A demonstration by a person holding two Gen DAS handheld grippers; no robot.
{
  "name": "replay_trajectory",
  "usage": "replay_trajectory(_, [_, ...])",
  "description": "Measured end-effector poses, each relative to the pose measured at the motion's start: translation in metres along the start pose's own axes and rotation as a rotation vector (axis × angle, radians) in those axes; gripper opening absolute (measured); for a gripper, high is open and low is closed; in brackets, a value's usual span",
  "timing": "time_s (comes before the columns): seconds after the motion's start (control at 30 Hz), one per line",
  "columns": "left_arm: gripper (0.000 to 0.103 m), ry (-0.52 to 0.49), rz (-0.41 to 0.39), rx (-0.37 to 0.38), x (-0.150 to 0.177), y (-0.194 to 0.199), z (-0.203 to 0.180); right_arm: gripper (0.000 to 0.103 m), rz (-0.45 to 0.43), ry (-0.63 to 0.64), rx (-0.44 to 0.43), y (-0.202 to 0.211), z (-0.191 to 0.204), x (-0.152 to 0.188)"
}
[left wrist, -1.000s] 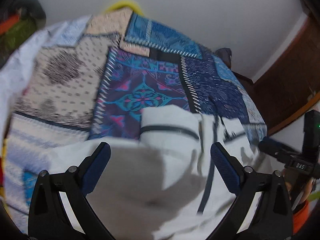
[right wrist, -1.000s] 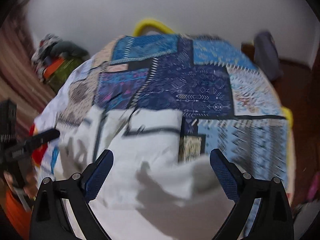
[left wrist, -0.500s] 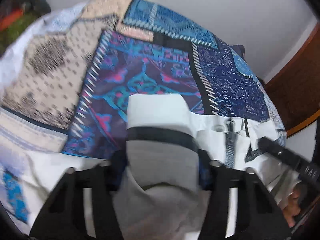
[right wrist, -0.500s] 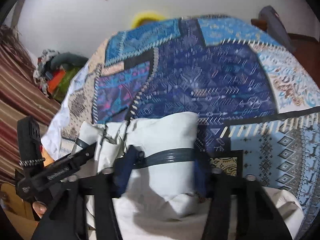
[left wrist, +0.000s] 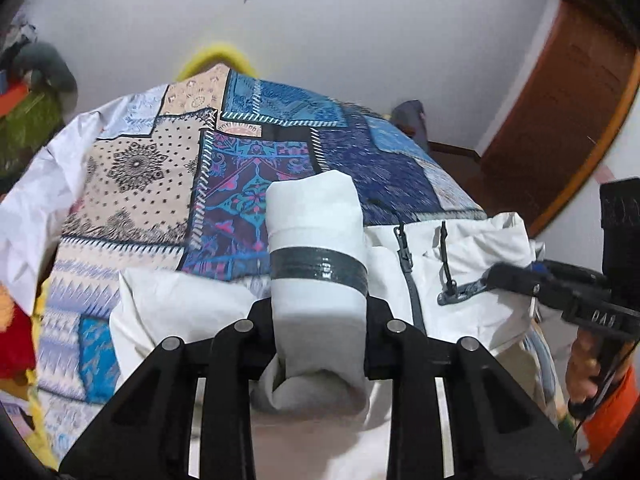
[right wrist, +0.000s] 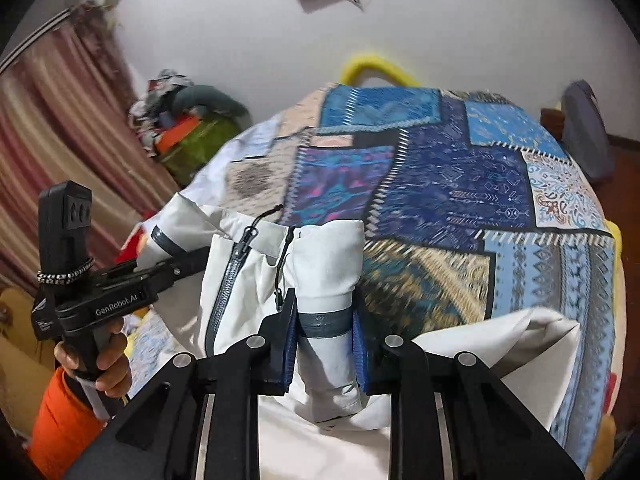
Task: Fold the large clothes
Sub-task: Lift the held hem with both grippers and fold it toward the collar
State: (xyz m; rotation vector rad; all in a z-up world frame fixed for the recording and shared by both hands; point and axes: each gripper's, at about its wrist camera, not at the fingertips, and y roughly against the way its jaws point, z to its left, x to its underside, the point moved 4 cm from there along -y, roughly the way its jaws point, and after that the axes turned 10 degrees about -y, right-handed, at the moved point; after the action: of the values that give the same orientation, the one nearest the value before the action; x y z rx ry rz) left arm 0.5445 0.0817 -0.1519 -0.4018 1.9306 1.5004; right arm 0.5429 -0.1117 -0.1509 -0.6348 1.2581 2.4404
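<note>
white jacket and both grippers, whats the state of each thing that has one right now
white jacket: zipped shut, lifted by both cuffs
left cuff: clamped in left gripper
right cuff: clamped in right gripper
left gripper: just closed, shut on cuff
right gripper: just closed, shut on cuff
patchwork bedspread: spread flat

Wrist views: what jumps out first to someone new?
A white jacket with a dark zipper lies across a blue patchwork bedspread that fills both views. Each gripper has just closed on a cuff: the left gripper pinches the dark-banded left cuff in the left view, the right gripper the right cuff in the right view.
</note>
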Motion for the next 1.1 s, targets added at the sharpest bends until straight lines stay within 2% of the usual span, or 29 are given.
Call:
replay_trajectory(0.17, [0.04,-0.024,0.014,0.029,0.042,0.038,-0.02,0.02,-0.008,0.034,-0.008,0.036,0.021,0.048])
replay_trajectory(0.2, [0.045,-0.028,0.015,0.033,0.05,0.044,-0.024,0.02,-0.006,0.042,-0.005,0.042,0.024,0.058])
replay_trajectory(0.3, [0.067,-0.02,0.045,0.057,0.079,0.055,-0.033,0.021,0.0,0.067,0.022,0.056,0.032,0.095])
replay_trajectory(0.33, [0.07,-0.017,0.064,0.066,0.091,0.056,-0.036,0.021,0.004,0.076,0.038,0.058,0.033,0.105])
replay_trajectory(0.53, [0.071,-0.069,0.253,0.042,0.163,0.037,-0.046,0.021,0.114,0.099,0.134,0.053,0.018,0.178])
replay_trajectory(0.63, [0.072,-0.09,0.299,0.043,0.197,0.037,-0.045,0.025,0.184,0.124,0.132,0.058,0.016,0.202])
replay_trajectory(0.7, [0.073,-0.104,0.312,0.042,0.212,0.043,-0.043,0.029,0.2,0.175,0.164,0.067,0.021,0.216])
replay_trajectory(0.87, [0.073,-0.093,0.287,0.01,0.227,0.076,-0.034,0.03,0.147,0.309,0.224,0.105,0.038,0.229])
replay_trajectory(1.0, [0.074,-0.072,0.18,-0.006,0.214,0.117,-0.021,0.03,0.081,0.293,0.166,0.142,0.049,0.216])
replay_trajectory(1.1, [0.083,-0.053,0.113,-0.082,0.192,0.138,-0.004,0.032,0.027,0.251,0.168,0.155,0.052,0.196])
